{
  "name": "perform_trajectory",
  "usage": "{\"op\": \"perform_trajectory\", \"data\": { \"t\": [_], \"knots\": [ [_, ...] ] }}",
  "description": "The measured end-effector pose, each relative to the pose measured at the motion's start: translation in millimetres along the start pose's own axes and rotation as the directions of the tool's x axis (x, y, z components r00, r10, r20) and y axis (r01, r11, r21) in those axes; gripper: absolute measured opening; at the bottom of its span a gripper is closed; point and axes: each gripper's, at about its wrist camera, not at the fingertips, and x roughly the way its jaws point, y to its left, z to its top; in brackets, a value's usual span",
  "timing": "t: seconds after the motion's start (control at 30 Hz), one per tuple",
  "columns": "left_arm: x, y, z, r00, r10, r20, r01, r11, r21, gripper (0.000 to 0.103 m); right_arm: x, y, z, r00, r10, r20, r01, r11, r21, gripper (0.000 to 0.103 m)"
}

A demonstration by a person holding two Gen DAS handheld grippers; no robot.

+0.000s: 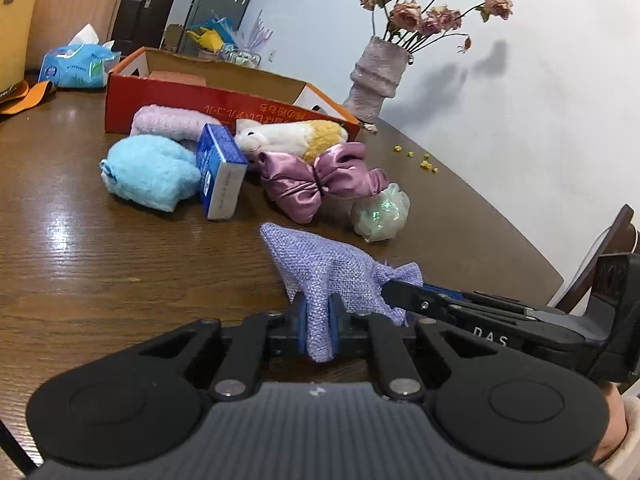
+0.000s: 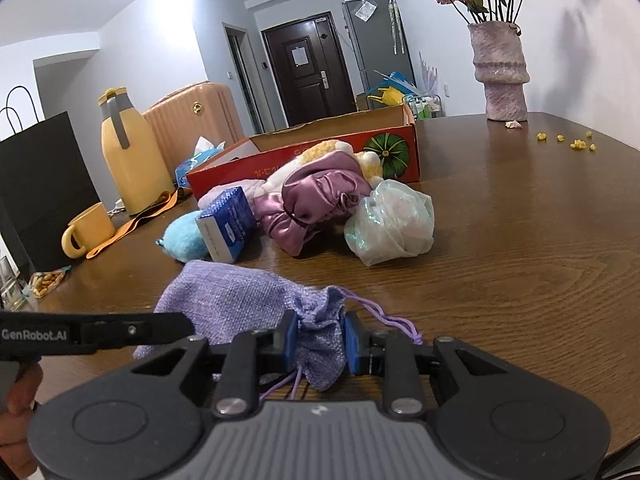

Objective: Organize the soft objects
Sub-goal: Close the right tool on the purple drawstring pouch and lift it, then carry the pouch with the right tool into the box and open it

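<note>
A lilac woven drawstring pouch (image 1: 320, 264) is held between both grippers just above the table. My left gripper (image 1: 319, 318) is shut on its bottom corner. My right gripper (image 2: 321, 340) is shut on its gathered neck (image 2: 320, 320), with the purple cord trailing. Behind it lie a blue fluffy toy (image 1: 150, 172), a pink fluffy roll (image 1: 168, 122), a white-and-yellow plush (image 1: 288, 136), a mauve satin bow (image 1: 320, 180), a blue-and-white carton (image 1: 220, 172) and a crinkled clear bag (image 1: 380, 212). An open red cardboard box (image 1: 224, 100) stands behind them.
A rough pink vase (image 1: 376, 76) of dried roses stands at the back right, with yellow crumbs (image 1: 424, 160) near it. A tissue pack (image 1: 76, 66) lies far left. A yellow jug (image 2: 128, 152), yellow mug (image 2: 88, 228) and black bag (image 2: 40, 184) stand at the left.
</note>
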Motion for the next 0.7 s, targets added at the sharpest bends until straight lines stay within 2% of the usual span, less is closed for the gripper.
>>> {"op": "perform_trajectory", "data": {
  "t": [0.17, 0.27, 0.33, 0.47, 0.53, 0.63, 0.7],
  "knots": [
    [-15, -7, 9, 0.998, -0.020, 0.062, 0.017, 0.999, 0.049, 0.009, -15, 3, 10, 0.998, 0.026, 0.057, -0.026, 1.000, 0.003, 0.016],
    [-22, -9, 35, 0.993, -0.046, 0.106, 0.036, 0.994, 0.101, 0.009, -21, 2, 36, 0.992, 0.071, 0.105, -0.072, 0.997, 0.011, 0.015],
    [-22, -9, 70, 0.990, -0.054, 0.134, 0.034, 0.989, 0.147, 0.009, -19, -3, 66, 0.984, 0.106, 0.140, -0.108, 0.994, 0.009, 0.015],
    [-4, -7, 150, 0.983, -0.054, 0.176, 0.016, 0.978, 0.210, 0.009, 7, -2, 145, 0.974, 0.112, 0.196, -0.097, 0.992, -0.082, 0.015],
    [14, -3, 188, 0.981, -0.033, 0.192, -0.011, 0.975, 0.223, 0.009, 34, -7, 190, 0.975, 0.115, 0.191, -0.097, 0.990, -0.097, 0.015],
    [54, 15, 245, 0.982, -0.002, 0.187, -0.036, 0.979, 0.201, 0.009, 87, -19, 251, 0.982, 0.126, 0.142, -0.119, 0.991, -0.056, 0.015],
    [90, 30, 280, 0.987, 0.021, 0.158, -0.052, 0.979, 0.199, 0.009, 129, -25, 284, 0.990, 0.092, 0.106, -0.085, 0.994, -0.076, 0.015]
  ]
}}
